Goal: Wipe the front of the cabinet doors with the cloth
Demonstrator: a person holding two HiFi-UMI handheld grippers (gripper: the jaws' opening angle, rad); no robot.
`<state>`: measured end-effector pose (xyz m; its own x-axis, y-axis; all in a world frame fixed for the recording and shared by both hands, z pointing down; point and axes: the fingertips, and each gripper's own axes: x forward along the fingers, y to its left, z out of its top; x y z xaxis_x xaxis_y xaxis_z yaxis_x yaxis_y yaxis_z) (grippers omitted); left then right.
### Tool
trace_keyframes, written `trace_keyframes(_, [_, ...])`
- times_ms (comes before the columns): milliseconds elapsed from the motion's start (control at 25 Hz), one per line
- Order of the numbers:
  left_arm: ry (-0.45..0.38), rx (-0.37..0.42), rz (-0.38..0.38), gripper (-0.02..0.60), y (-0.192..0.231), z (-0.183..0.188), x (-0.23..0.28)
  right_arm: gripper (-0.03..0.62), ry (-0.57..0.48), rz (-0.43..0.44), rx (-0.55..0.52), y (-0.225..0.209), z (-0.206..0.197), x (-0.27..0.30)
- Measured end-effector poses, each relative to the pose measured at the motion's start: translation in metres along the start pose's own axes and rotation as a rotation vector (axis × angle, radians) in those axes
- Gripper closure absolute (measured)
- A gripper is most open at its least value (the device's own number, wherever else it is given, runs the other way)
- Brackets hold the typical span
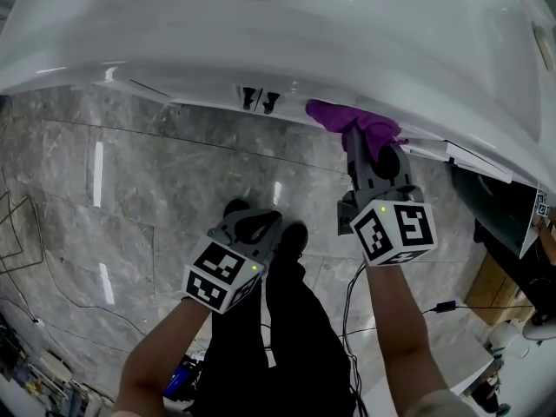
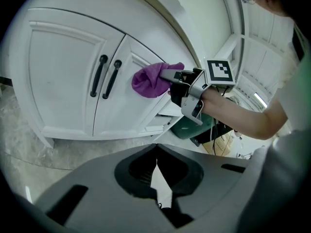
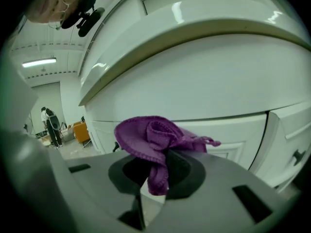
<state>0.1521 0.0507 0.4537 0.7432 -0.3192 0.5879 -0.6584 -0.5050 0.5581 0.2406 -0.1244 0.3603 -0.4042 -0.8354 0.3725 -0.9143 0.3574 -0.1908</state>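
the white cabinet [image 1: 347,50] fills everything ahead of both pairs of jaws, its curved top edge running above them. grey marble floor [image 1: 130,172] lies below the left gripper's jaws and behind both grippers. in the left gripper view the two cabinet doors [image 2: 63,76] stand straight ahead of the jaws and slightly to their left, both closed, with a panelled front further right.

the left gripper [image 1: 254,226] hangs low and back from the cabinet, well apart from the doors. its jaws are clenched tip to tip with nothing between them [image 2: 156,152].

the right gripper [image 1: 360,142] is raised to the cabinet front, above and to the right of the left jaws. its jaws are grasping the cloth [image 3: 150,140], clamped on a fold that hangs down between them, while the rest bunches up over the jaw tips.

the purple cloth [image 2: 150,79] sits at the very tip of the right jaws and lies against the white panel just ahead of them.

the two black handles [image 2: 106,77] stand upright side by side, just left of the cloth, apart from it.
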Motion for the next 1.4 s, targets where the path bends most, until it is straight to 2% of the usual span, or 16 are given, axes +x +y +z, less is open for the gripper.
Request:
trace_keyframes(320, [0.011,-0.015,0.004,0.561,0.015,-0.015,0.001,0.531,0.050,-0.004,-0.016,-0.003,-0.028,0.022])
trace_keyframes(520, [0.014,-0.011,0.016,0.561,0.025,-0.023,0.007,0.533,0.133,0.010,-0.068,-0.007,-0.063,0.036])
trace_keyframes(680, [0.012,-0.017,0.021,0.561,0.033,-0.032,0.012,0.533,0.217,-0.001,-0.114,-0.017,-0.104,0.050])
trace_keyframes(840, [0.022,-0.058,0.020,0.561,0.039,-0.051,0.023,0.533,0.309,-0.019,-0.156,-0.033,-0.153,0.064])
trace_keyframes(1040, [0.071,-0.112,-0.035,0.561,0.029,-0.084,0.043,0.533,0.408,-0.052,-0.202,-0.053,-0.207,0.079])
trace_keyframes(1400, [0.127,-0.120,-0.065,0.561,0.023,-0.126,0.051,0.534,0.570,-0.069,-0.269,-0.074,-0.288,0.109])
